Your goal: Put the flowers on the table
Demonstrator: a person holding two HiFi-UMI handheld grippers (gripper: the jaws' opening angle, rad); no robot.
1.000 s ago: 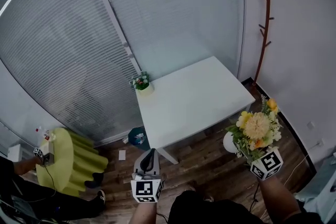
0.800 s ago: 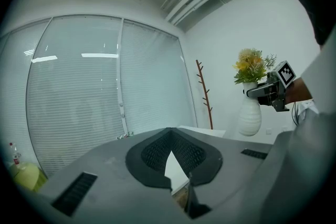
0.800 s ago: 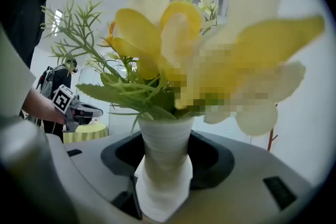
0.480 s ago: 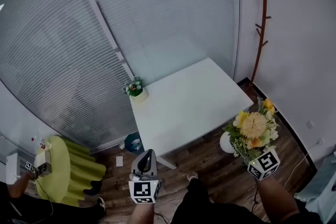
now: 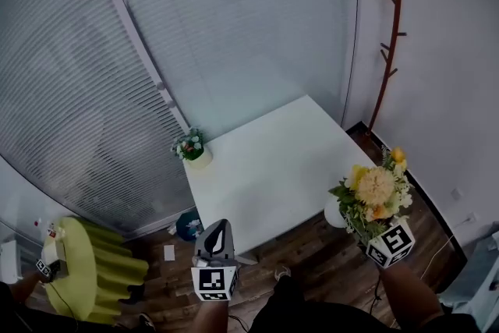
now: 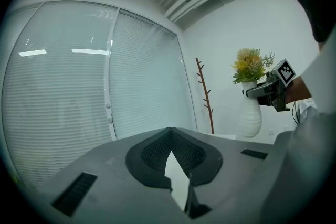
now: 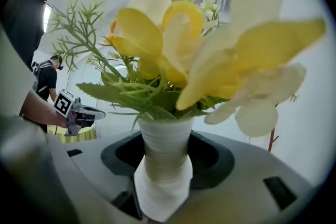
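Observation:
My right gripper is shut on the neck of a white vase holding yellow and cream flowers. It hangs over the wooden floor, off the near right corner of the white table. In the right gripper view the ribbed vase neck sits between the jaws, with the blooms filling the view. My left gripper is shut and empty, below the table's near edge. The left gripper view shows the vase held at the right.
A small pot of flowers stands on the table's far left corner. A green round side table with a person's hand beside it is at the lower left. A blue bin sits under the table. A coat rack stands by the right wall, and window blinds are behind.
The table, small pot and green side table have slid left and down in the head view. Both grippers keep their places, the right one still holding the vase.

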